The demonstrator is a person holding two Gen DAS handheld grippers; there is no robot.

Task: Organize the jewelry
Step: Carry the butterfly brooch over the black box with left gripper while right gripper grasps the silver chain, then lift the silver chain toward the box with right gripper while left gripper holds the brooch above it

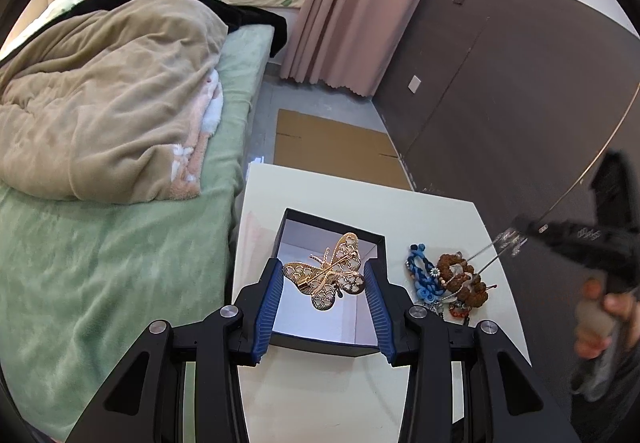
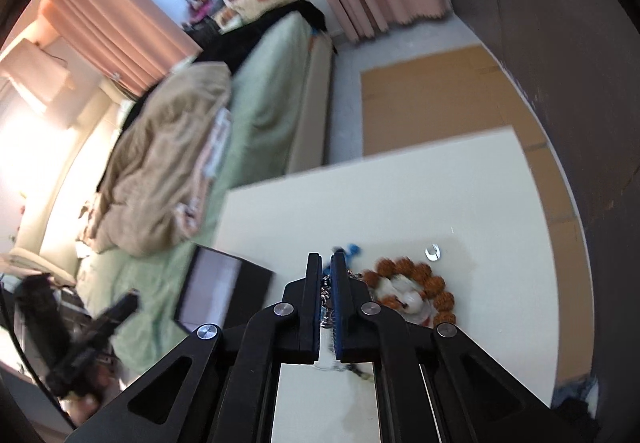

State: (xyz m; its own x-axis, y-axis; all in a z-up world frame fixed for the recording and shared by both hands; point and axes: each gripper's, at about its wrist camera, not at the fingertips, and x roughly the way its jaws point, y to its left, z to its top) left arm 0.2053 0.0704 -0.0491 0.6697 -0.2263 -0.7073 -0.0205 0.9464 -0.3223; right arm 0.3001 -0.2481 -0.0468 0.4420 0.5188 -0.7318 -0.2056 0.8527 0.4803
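Over the black box (image 1: pixel 370 347), left gripper (image 1: pixel 324 285) grasping gold butterfly brooch (image 1: pixel 330 277); above the counter (image 2: pixel 400 195), right gripper (image 2: pixel 326 263) clenched on silver chain (image 2: pixel 326 293) beside brown bead bracelet (image 2: pixel 420 283).

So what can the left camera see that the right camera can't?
Only the left wrist view shows the gold butterfly brooch held in the left gripper over the open black box.

Only the right wrist view shows the right gripper's jaws shut on a silver chain, and a small silver ring lying alone.

Both show the white table, the brown bead bracelet, the blue braided cord and the green bed.
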